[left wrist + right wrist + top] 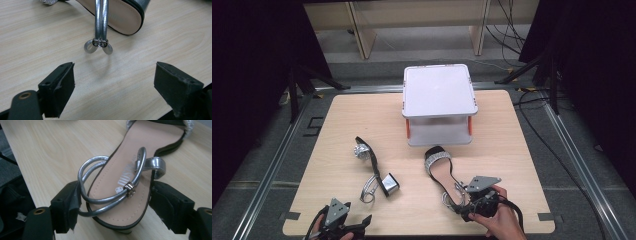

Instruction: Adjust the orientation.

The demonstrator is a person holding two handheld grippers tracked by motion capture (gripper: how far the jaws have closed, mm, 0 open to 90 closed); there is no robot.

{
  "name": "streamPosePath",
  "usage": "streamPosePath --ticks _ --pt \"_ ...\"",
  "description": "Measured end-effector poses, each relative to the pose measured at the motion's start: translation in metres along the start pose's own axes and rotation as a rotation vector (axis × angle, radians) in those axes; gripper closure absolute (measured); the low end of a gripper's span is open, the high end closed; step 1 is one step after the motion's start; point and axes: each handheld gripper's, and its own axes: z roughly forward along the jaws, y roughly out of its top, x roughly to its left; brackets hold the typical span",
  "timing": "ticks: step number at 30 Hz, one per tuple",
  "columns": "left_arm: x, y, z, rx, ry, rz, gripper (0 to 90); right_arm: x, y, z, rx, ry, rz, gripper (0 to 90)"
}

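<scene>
In the high view, 2 silver-strapped sandals lie on the wooden table (337, 125) in front of a white two-tier shelf (439, 102). The upright sandal (443, 175) lies right of centre with its heel end at the right gripper (464, 207), held in a hand (502, 220) at the near edge. The tipped sandal (374, 172) lies on its side left of centre, just beyond the left gripper (357, 227).

In the left gripper view, the jaws stand wide apart with bare table between them; the tipped sandal's ankle strap (100, 22) and buckle (100, 43) lie just ahead, apart from the pads.

In the right gripper view, the jaws straddle the upright sandal's heel end (117, 195); the left pad (71, 202) touches the looped silver straps (100, 195), the right pad sits just beside the sole's edge, so the jaws are open around it, not clamped
</scene>
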Motion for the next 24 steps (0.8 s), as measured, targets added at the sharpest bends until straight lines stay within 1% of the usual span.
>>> streamPosePath --ticks 1,2,3,4,5,6,7,8,9,10,11,12,13,14,15,16,17,18,19,20,21,22,23,24 --pt "0.002 0.001 0.000 0.009 0.002 0.037 16.5 -0.003 0.000 -0.002 0.006 -0.002 0.001 28.1" --pt "0.002 0.000 0.000 0.012 0.006 0.032 16.4 -0.005 -0.001 -0.003 0.009 -0.006 -0.001 29.1" --pt "0.002 0.001 0.000 0.009 0.003 0.033 16.5 -0.008 -0.002 -0.006 0.007 -0.016 0.004 30.1" --pt "0.002 0.001 0.000 0.009 0.003 0.033 16.5 -0.010 -0.003 -0.008 0.013 -0.016 0.012 31.0" --pt "0.002 0.001 0.000 0.008 0.003 0.027 16.5 -0.015 -0.004 -0.011 0.023 -0.020 0.013 31.8" --pt "0.002 0.001 0.000 0.008 0.003 0.027 16.5 -0.019 -0.005 -0.013 0.018 -0.020 0.014 32.2" --pt "0.000 0.000 0.001 -0.003 -0.005 0.000 16.5 -0.022 -0.007 -0.016 0.025 -0.027 0.036 32.7" --pt "0.000 0.001 0.001 0.000 -0.001 -0.004 16.5 -0.025 -0.008 -0.018 0.033 -0.025 0.051 33.1" --pt "0.002 0.001 0.001 0.009 0.004 0.024 16.5 -0.029 -0.010 -0.020 0.028 -0.032 0.042 33.4" --pt "0.002 0.001 0.001 0.013 0.008 0.011 16.5 -0.033 -0.011 -0.022 0.031 -0.042 0.049 33.8" --pt "0.000 0.001 0.001 0.002 0.004 -0.014 16.5 -0.037 -0.012 -0.024 0.024 -0.048 0.055 34.2" --pt "0.000 0.001 0.000 0.001 0.004 -0.017 16.5 -0.039 -0.014 -0.026 0.026 -0.053 0.073 34.7" --pt "-0.001 0.000 -0.001 0.012 0.013 -0.032 16.5 -0.043 -0.015 -0.030 0.026 -0.051 0.086 35.3" --pt "0.000 0.000 -0.001 0.004 0.008 -0.025 16.5 -0.046 -0.015 -0.032 0.015 -0.054 0.085 35.6" --pt "0.000 -0.001 0.000 -0.010 0.000 -0.022 16.5 -0.047 -0.014 -0.036 -0.004 -0.059 0.098 33.6" --pt "0.001 -0.001 0.000 -0.003 0.004 -0.015 16.5 -0.048 -0.013 -0.039 -0.023 -0.055 0.097 31.1" --pt "0.001 -0.001 0.001 -0.006 0.000 -0.026 16.5 -0.049 -0.009 -0.044 -0.073 -0.042 0.090 28.4" --pt "0.001 -0.001 0.001 0.001 0.004 -0.036 16.5 -0.048 -0.005 -0.047 -0.098 -0.036 0.095 24.9" --pt "0.001 -0.001 0.001 0.001 0.004 -0.036 16.5 -0.048 -0.005 -0.047 -0.098 -0.036 0.095 24.9" --pt "0.001 0.000 0.002 -0.003 0.001 -0.027 16.5 -0.044 0.007 -0.049 -0.093 -0.033 0.062 20.2" --pt "0.001 0.000 0.002 0.006 0.000 -0.019 16.5 -0.042 0.012 -0.047 -0.091 -0.038 0.049 19.7" --pt "0.000 0.000 0.002 0.003 0.000 -0.020 16.5 -0.041 0.018 -0.045 -0.090 -0.042 0.020 19.3" --pt "0.000 0.000 0.002 0.003 -0.002 -0.018 16.5 -0.040 0.025 -0.040 -0.083 -0.035 -0.004 18.8" --pt "0.000 0.000 0.002 0.003 -0.002 -0.018 16.5 -0.040 0.025 -0.040 -0.083 -0.035 -0.004 18.8"
